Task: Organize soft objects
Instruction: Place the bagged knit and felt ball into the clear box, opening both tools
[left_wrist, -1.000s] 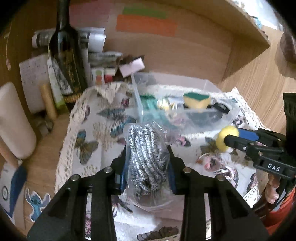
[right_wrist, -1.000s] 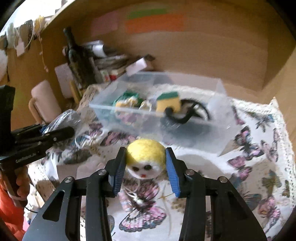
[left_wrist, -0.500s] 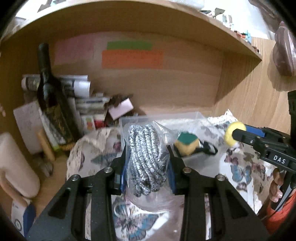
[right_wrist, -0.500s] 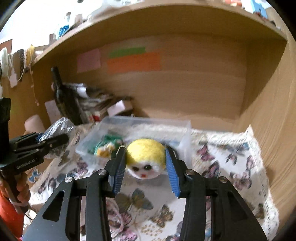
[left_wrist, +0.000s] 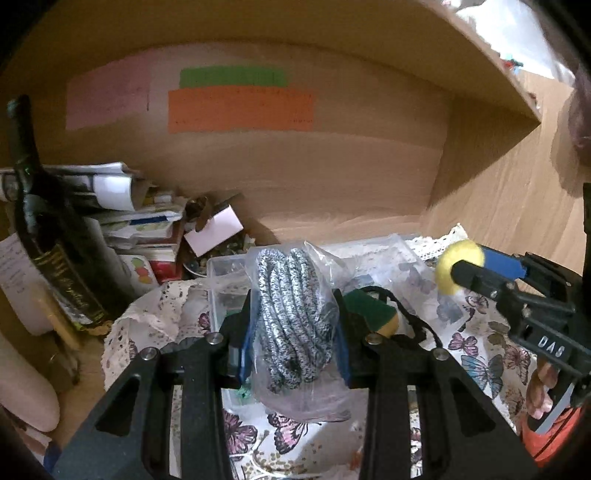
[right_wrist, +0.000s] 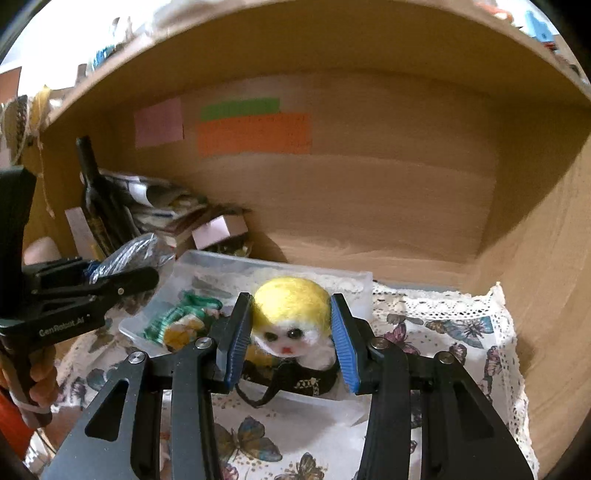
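My left gripper (left_wrist: 293, 332) is shut on a clear bag of black-and-white cord (left_wrist: 291, 317), held above the near left part of a clear plastic box (left_wrist: 221, 266). My right gripper (right_wrist: 291, 336) is shut on a yellow-and-white felt doll head (right_wrist: 290, 317), held over the same box (right_wrist: 266, 267). The box holds a green-and-yellow sponge (left_wrist: 373, 310), a black strap (right_wrist: 295, 386) and green yarn (right_wrist: 173, 315). Each gripper shows in the other's view: the right one (left_wrist: 461, 269) at the right edge, the left one (right_wrist: 122, 275) at the left.
The box stands on a butterfly-print cloth (right_wrist: 450, 332) inside a wooden shelf niche. A dark wine bottle (left_wrist: 48, 236), stacked papers and boxes (left_wrist: 147, 221) crowd the back left. A pale cylinder (left_wrist: 22, 376) stands at far left. Coloured paper strips (right_wrist: 255, 129) are on the back wall.
Both grippers have kept their hold and moved forward towards the box and back wall. The box now lies directly under both held things.
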